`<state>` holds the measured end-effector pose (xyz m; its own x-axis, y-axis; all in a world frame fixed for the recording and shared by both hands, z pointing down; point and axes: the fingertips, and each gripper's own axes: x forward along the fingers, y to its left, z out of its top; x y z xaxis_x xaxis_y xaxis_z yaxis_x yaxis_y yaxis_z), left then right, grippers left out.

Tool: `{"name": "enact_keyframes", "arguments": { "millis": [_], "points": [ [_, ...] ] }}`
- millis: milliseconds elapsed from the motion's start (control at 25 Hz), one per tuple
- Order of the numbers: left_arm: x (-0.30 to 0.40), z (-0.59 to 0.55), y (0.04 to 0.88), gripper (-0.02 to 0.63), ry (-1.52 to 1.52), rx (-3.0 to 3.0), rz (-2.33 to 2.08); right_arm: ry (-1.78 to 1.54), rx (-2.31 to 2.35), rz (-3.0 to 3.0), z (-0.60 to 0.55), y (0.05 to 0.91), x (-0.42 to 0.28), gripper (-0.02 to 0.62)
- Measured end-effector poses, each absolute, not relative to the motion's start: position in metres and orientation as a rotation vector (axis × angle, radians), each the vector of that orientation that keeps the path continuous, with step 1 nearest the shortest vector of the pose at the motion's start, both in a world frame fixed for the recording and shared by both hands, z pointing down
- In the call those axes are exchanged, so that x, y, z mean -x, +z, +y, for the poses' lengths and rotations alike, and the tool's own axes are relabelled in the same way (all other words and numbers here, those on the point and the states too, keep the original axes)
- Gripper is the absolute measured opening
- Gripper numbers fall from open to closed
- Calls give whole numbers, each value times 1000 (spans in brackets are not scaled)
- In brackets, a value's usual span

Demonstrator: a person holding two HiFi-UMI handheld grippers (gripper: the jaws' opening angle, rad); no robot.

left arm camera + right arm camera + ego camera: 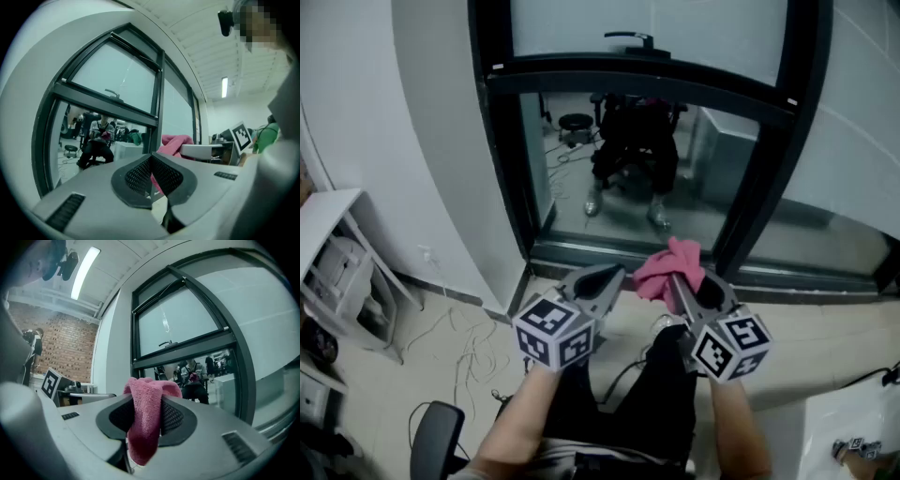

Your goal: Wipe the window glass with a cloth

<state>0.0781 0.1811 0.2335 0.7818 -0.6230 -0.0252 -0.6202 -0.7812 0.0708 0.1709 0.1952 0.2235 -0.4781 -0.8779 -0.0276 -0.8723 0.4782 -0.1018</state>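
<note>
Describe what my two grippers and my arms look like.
Both the left gripper and the right gripper have pale grey moulded shells, tapering jaws lined with dark mesh-textured pads, and a white cube printed with black square markers at the rear. Small ribbed slots sit on the shells. The forearms are bare of sleeves.

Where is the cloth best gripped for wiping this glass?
At its bunched middle, from behind, as the right hand-held gripper holds it: a wad of cloth pokes past the tips toward the glass, a tail hanging below.
</note>
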Motion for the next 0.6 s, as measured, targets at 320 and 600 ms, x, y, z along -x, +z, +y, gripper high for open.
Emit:
{"name": "enact_keyframes", "arguments": {
  "millis": [320, 600],
  "points": [
    [-70, 105, 225, 0, -46, -2904, -1122, -58, 1586, 2639, 134, 214, -177, 120],
    [-69, 21, 230, 0, -75, -2929, -1084, -44, 1646, 2596, 55, 214, -183, 120]
  ]
}}
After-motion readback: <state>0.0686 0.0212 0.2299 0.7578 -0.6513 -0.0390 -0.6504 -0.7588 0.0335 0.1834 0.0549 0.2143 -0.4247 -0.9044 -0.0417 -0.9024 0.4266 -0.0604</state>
